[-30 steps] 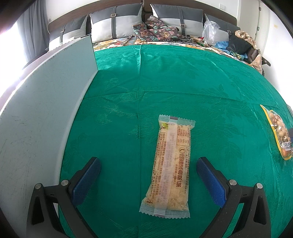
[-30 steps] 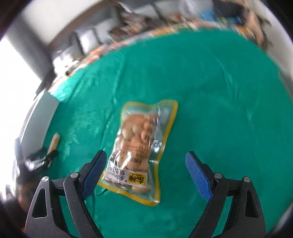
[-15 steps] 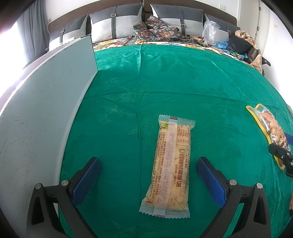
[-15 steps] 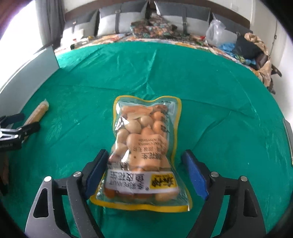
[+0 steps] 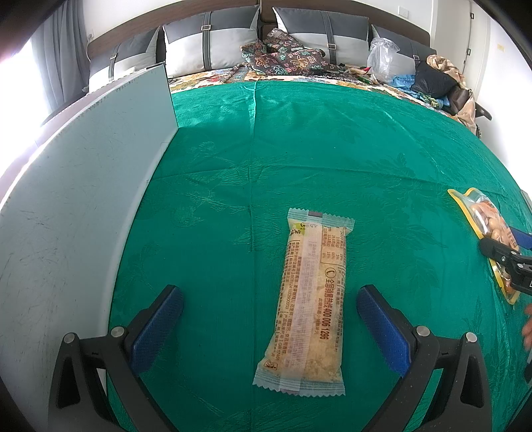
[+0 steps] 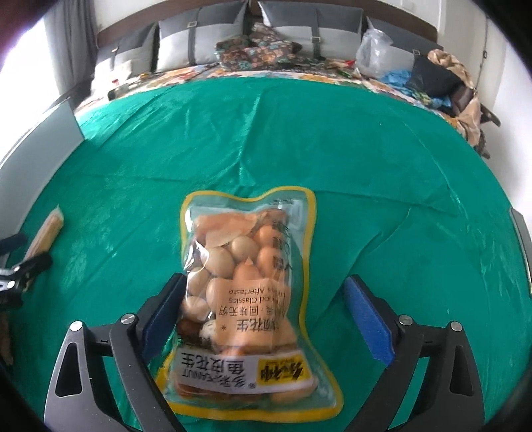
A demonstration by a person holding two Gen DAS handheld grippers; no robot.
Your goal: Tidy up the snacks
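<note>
Both claws sit low over the green cloth (image 5: 332,149) from where I am watching. On my left wrist view, the left gripper (image 5: 269,325) is spread wide, its blue pads (image 5: 156,329) well clear on either side of the long snack bar (image 5: 307,305), which lies flat between them, closer to the right pad, running near to far with its near end just past the fingertips. Neither pad touches the wrapper. A pale grey board (image 5: 83,199) stands along the left edge of the cloth.

On my right wrist view, the right gripper (image 6: 266,322) is also wide. The peanut bag (image 6: 247,299), clear with a yellow border, lies flat between its fingers, label end toward me. The left pad (image 6: 163,319) sits right against the bag's left edge; I cannot tell whether it truly touches. The right pad stands apart from the bag with green cloth showing between.

Each view catches the other side: the peanut bag at the far right of the left view with the right gripper's dark finger over it, and the snack bar at the far left of the right view. Grey pillows (image 6: 299,23) and a patterned bundle (image 5: 282,56) line the far end.
</note>
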